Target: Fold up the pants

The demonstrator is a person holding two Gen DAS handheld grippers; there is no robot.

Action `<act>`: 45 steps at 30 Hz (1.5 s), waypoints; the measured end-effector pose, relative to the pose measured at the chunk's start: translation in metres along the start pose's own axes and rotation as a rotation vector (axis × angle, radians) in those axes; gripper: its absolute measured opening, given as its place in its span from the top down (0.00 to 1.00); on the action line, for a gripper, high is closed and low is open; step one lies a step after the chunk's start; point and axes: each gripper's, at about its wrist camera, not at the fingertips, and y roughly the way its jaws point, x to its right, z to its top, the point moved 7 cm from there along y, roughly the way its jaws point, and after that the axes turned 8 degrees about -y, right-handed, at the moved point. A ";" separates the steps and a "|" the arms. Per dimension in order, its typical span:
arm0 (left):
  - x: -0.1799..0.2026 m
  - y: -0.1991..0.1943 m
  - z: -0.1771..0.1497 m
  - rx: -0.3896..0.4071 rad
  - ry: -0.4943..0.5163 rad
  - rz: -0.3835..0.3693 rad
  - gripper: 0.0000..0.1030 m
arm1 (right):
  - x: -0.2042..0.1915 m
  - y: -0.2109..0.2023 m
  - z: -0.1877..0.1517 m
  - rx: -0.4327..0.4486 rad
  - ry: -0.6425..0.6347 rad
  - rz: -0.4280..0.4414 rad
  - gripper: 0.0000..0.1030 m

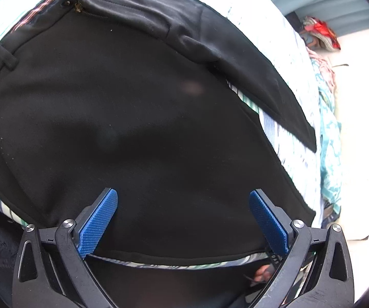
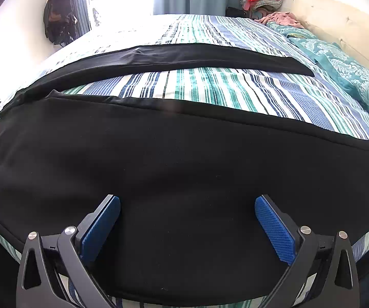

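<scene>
black pants lie spread flat along the near edge of the striped bedspread, legs apart. left gripper hovers wide open, holding nothing, over the seat below the zipper; right gripper likewise over the near leg. better to pinch that leg's near edge with both and carry it evenly onto the far leg.

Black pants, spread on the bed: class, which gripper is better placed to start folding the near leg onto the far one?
Probably the right gripper: open over the near leg, far leg ahead. The left gripper sits by the waistband.
</scene>
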 end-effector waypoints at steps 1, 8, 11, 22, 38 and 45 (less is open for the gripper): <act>0.000 0.001 0.000 -0.003 -0.006 -0.003 0.01 | 0.000 0.000 0.000 0.000 0.000 0.000 0.00; 0.005 -0.017 0.000 0.119 0.068 0.132 0.01 | 0.001 0.000 0.002 -0.017 0.005 0.000 0.00; 0.024 -0.034 0.013 0.238 0.185 0.216 0.01 | 0.008 -0.013 0.008 -0.042 0.036 0.058 0.00; 0.087 -0.001 0.162 0.516 0.360 0.447 0.01 | 0.155 -0.014 0.097 0.081 0.204 0.070 0.00; 0.039 0.067 0.199 0.577 0.371 0.471 0.01 | 0.378 0.228 0.294 -0.260 0.193 -0.074 0.19; 0.037 0.069 0.202 0.587 0.371 0.466 0.01 | 0.387 0.243 0.297 -0.173 0.250 -0.062 0.94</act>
